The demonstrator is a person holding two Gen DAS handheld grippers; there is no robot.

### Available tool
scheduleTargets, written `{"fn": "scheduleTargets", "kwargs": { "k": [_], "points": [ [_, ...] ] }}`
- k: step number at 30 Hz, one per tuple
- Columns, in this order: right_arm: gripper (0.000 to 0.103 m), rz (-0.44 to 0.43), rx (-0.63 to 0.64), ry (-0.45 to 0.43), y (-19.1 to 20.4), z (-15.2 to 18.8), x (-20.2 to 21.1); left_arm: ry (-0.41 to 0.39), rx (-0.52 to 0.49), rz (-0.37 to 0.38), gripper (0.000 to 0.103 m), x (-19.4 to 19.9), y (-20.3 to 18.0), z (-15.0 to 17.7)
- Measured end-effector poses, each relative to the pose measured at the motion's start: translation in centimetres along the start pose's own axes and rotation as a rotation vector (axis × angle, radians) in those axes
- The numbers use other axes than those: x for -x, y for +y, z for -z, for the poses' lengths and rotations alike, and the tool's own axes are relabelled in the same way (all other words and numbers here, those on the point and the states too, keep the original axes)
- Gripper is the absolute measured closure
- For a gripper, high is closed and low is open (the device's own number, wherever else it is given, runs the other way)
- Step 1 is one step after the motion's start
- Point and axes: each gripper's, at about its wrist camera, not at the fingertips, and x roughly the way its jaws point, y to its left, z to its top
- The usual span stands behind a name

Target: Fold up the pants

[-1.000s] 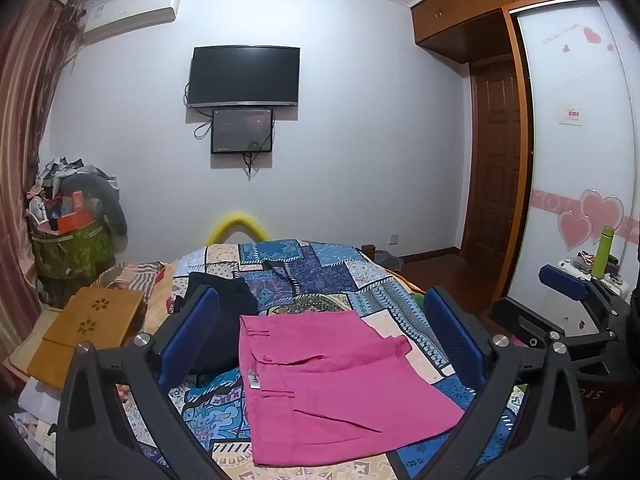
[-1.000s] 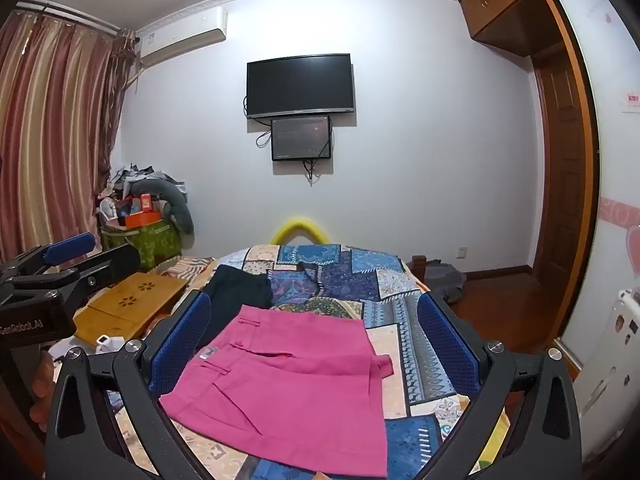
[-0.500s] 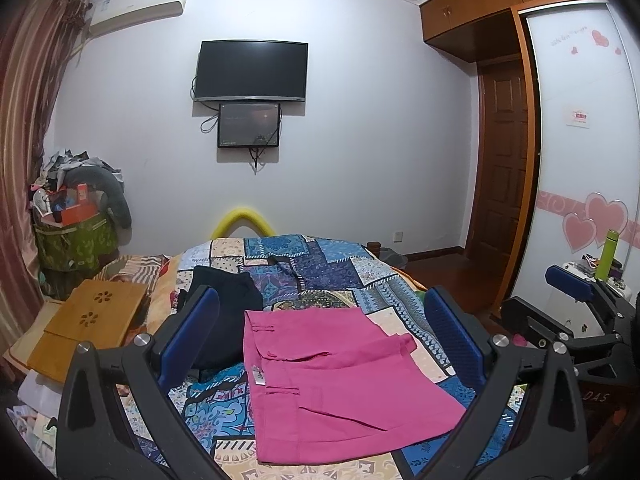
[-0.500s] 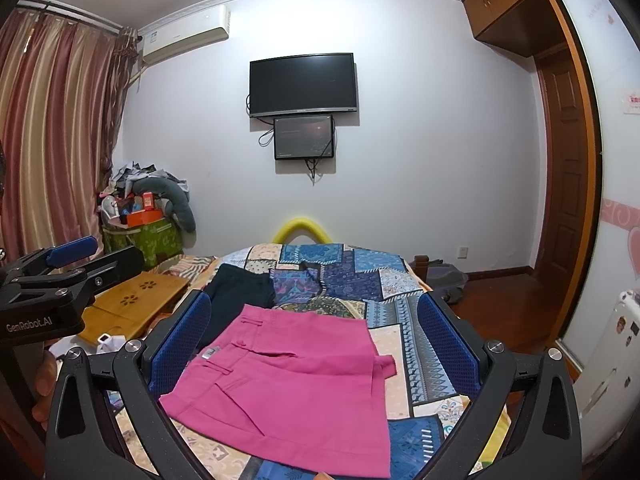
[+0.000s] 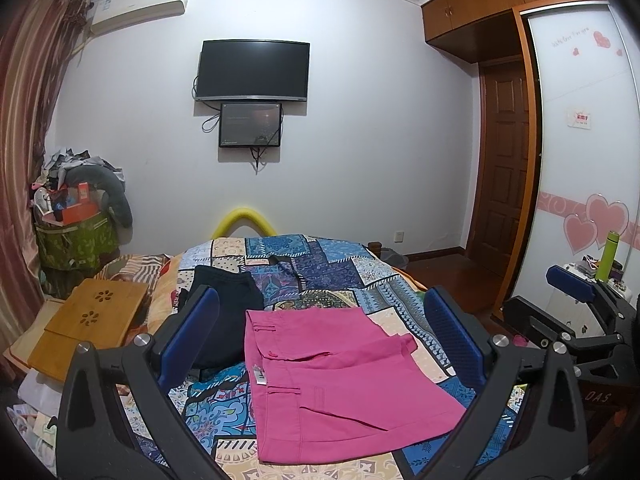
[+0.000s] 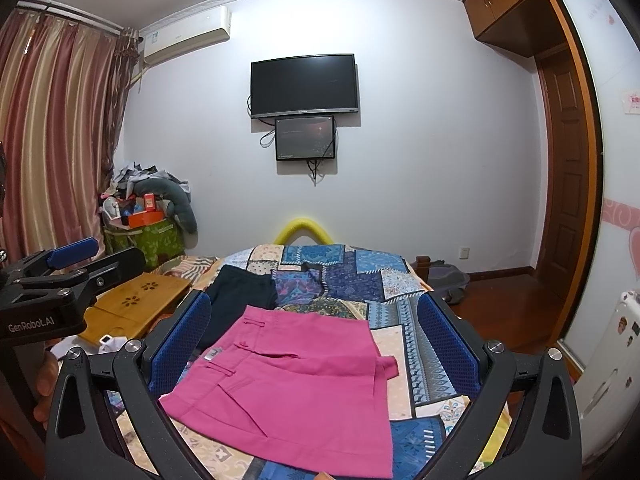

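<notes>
Both sets of jaws stand spread wide with nothing between them. The left gripper (image 5: 320, 340) and the right gripper (image 6: 314, 338) hang above the near end of the bed (image 5: 332, 272), clear of the cloth below.

Pink pants (image 5: 340, 380) lie folded flat on the patchwork quilt, framed between the blue pads (image 5: 188, 336) in each view. A small leg end pokes out at the right edge of the fold. The waistband, with belt loops and a pale tag, lies on the left side. The near hem is cut off by the bottom of the right wrist view, and the black frames cover the near corners.

A dark garment (image 5: 228, 312) lies just beyond the pants on their left; the left finger hides part of it, so its shape is hard to read. A wooden tray (image 5: 92, 328) sits to the left of the bed.

Each camera catches the other gripper at its edge: the right one at the far right of the left view, the left one at the far left of the right view, where a hand (image 6: 44, 380) shows only partly behind the frame.

A TV (image 5: 254, 70) hangs on the far wall above a smaller screen (image 5: 250, 125), whose display is too dim to read.
</notes>
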Motion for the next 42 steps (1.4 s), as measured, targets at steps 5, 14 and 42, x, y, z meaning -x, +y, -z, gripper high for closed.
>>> {"fn": "scheduleTargets", "kwargs": {
  "k": [5,14,42],
  "points": [
    [0.000,-0.002,-0.001,0.000,0.1,-0.1,-0.1,-0.001,0.001,0.000,0.000,0.1,0.1,0.0],
    [0.000,-0.010,0.003,-0.005,0.2,-0.3,0.0,-0.004,0.002,-0.003,0.000,0.2,0.4,0.1],
    [0.000,-0.023,-0.014,0.051,-0.6,0.0,-2.0,0.034,-0.006,0.003,0.000,-2.0,0.6,0.2]
  ]
}}
